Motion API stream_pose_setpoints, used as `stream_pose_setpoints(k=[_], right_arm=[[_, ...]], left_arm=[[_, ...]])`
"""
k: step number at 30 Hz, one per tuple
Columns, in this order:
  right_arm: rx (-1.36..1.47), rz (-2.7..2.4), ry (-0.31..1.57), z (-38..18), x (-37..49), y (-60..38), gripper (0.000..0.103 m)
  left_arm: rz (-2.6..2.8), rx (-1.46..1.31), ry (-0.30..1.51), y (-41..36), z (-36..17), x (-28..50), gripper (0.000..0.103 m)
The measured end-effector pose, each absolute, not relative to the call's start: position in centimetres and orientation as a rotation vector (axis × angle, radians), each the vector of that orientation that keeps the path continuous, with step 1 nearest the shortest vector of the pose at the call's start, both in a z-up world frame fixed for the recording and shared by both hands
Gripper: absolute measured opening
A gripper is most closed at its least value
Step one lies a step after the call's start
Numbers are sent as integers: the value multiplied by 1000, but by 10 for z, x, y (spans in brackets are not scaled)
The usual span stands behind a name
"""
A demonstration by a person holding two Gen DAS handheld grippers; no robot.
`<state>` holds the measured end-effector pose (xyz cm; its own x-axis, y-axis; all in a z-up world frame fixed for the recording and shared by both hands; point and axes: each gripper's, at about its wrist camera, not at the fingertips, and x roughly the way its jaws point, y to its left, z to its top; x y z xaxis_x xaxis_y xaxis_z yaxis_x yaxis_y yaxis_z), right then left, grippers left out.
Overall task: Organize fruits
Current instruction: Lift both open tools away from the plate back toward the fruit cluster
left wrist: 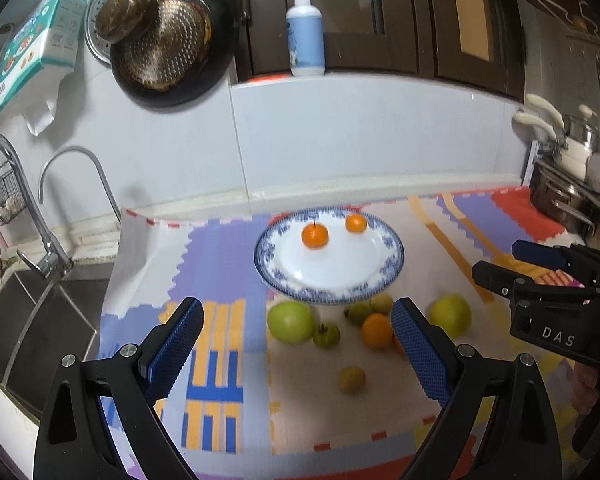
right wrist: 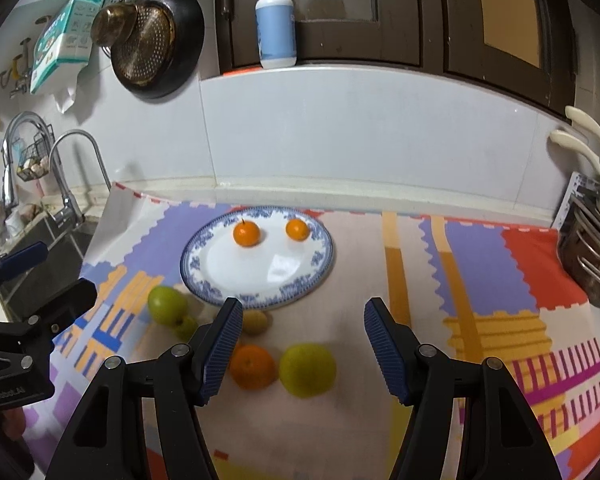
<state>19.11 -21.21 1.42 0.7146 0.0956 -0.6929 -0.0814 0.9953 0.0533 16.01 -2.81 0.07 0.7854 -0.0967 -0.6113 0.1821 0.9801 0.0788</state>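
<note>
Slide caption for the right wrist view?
Open right gripper above loose orange and green apple; two small oranges sit on blue-rimmed white plate.

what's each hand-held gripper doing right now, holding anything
Left hand-held gripper: open, holding nothing.
Right hand-held gripper: open, holding nothing.

Bright, fisheye-warped edges, blurred fruit, plate glare

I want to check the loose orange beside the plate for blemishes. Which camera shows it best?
The right wrist view: the loose orange lies close, large and almost whole. In the left wrist view it looks smaller, partly hidden behind a tool finger.
</note>
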Motion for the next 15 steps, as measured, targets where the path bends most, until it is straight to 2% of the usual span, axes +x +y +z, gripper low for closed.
stream_pose_setpoints(k=[12, 15], right_arm=[[-37, 127, 916, -32, 185, -212, 64], [-50, 134, 942, -42, 189, -213, 64]], left_arm=[[-162, 167, 774, -35, -45, 159, 95], [-183, 159, 816, -38, -58, 165, 88]])
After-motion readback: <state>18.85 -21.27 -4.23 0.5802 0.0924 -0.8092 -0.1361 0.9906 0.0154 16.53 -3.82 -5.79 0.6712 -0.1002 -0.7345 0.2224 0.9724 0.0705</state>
